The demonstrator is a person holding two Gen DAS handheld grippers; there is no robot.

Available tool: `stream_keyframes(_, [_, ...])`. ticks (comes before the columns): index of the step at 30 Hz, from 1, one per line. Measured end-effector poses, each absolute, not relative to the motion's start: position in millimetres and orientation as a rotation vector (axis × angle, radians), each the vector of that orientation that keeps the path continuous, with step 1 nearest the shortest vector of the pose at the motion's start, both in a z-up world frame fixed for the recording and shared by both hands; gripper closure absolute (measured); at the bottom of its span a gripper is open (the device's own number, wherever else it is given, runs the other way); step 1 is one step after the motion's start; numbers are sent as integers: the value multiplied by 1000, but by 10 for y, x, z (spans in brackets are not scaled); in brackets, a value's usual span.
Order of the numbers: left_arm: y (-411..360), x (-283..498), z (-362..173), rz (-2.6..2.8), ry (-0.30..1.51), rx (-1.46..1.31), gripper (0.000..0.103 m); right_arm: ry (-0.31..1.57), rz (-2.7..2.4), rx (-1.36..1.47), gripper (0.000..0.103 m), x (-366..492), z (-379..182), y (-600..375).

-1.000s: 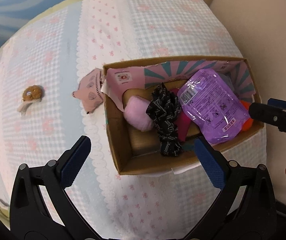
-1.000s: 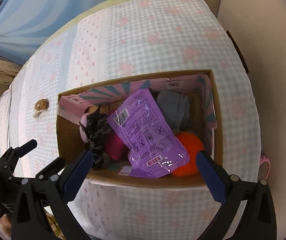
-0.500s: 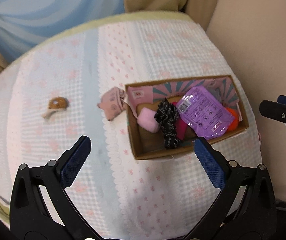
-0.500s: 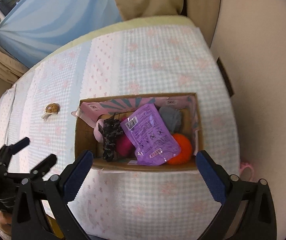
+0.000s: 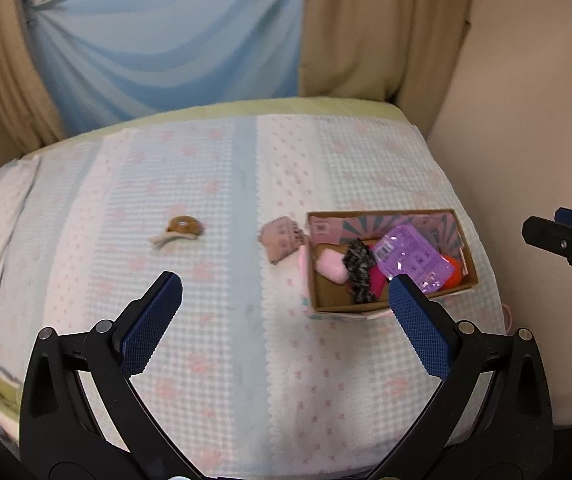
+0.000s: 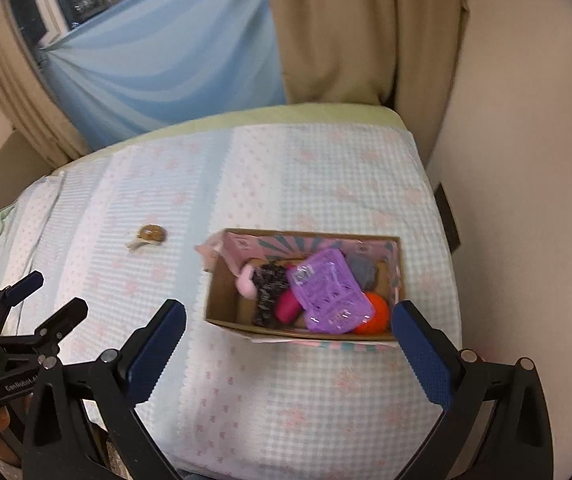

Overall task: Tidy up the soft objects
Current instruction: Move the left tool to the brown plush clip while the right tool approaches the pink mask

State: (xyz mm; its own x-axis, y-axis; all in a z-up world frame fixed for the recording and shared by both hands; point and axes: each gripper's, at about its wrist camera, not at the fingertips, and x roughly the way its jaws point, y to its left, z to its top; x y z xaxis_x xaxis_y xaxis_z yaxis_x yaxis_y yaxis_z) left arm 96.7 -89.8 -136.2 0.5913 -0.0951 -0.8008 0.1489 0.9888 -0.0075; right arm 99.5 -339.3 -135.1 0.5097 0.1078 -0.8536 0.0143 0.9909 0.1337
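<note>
From the left wrist view, the left gripper (image 5: 284, 294) hangs above the bed (image 5: 222, 184) with its jaws spread wide and nothing between them. A cardboard box (image 5: 366, 309) sits near the bed's right edge, already holding a pale pink plush (image 5: 332, 266), a black-and-grey scrunchie (image 5: 360, 270), a purple plastic packet (image 5: 416, 260) and an orange ball (image 5: 455, 278). Two soft things are still out on the bedspread: a pink folded cloth (image 5: 282, 238) lying just beside the box's left wall, and a small brown ring toy (image 5: 184, 227) with a pale tail, well apart toward the middle of the bed. The right gripper's tip shows at the picture's right edge.

From the right wrist view, the right gripper (image 6: 288, 322) is likewise released and empty, the box (image 6: 230, 300) lying ahead between its jaws. The ring toy (image 6: 151, 234) sits left of the box; the cloth (image 6: 208, 254) mostly hides behind the box's far left corner. The left gripper (image 6: 48, 298) also appears here, parted.

Both loose pieces are probably light and limp. The cloth should be pinched at its bunched middle so it doesn't unfold; the ring toy is likely best taken across its round body, not the floppy tail.
</note>
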Motion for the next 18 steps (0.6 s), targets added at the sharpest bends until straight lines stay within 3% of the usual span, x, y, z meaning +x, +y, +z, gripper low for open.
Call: stream_keyframes(18, [182,1099,-1327,-149,914,16,0,942,114,116,1,925,-1114,-2454])
